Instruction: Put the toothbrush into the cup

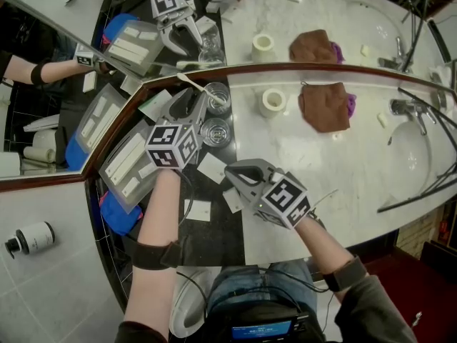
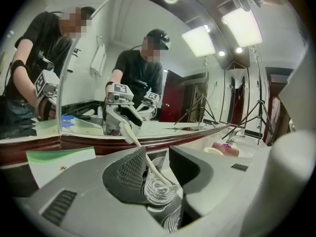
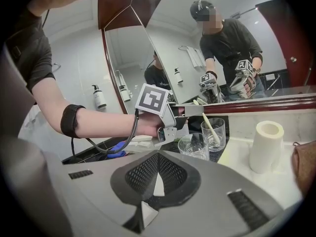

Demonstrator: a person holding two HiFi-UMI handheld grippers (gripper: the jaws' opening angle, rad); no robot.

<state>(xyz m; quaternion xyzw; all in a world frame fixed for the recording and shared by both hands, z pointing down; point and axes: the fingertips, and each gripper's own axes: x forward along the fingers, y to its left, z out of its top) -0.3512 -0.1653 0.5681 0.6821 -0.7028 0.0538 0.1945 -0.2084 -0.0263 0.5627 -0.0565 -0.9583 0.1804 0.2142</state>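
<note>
A cream toothbrush (image 1: 194, 86) leans, bristles up, in a clear glass cup (image 1: 218, 97) by the mirror. In the left gripper view the toothbrush (image 2: 148, 163) stands in that cup (image 2: 159, 190) between the jaws, close to the left pad, with a gap on the other side. My left gripper (image 1: 202, 107) is open around it. The right gripper view shows the toothbrush (image 3: 211, 126) in the cup (image 3: 216, 132) under the left gripper (image 3: 193, 111). My right gripper (image 1: 232, 171) rests shut and empty lower on the counter, its jaws (image 3: 157, 179) pressed together.
A second, empty glass (image 1: 216, 131) stands just in front of the cup on a black tray (image 1: 214, 227) with white cards. A paper roll (image 1: 273, 101), a brown cloth (image 1: 325, 106), the faucet (image 1: 407, 109) and the sink (image 1: 410, 156) lie to the right. The mirror (image 1: 64, 56) runs behind.
</note>
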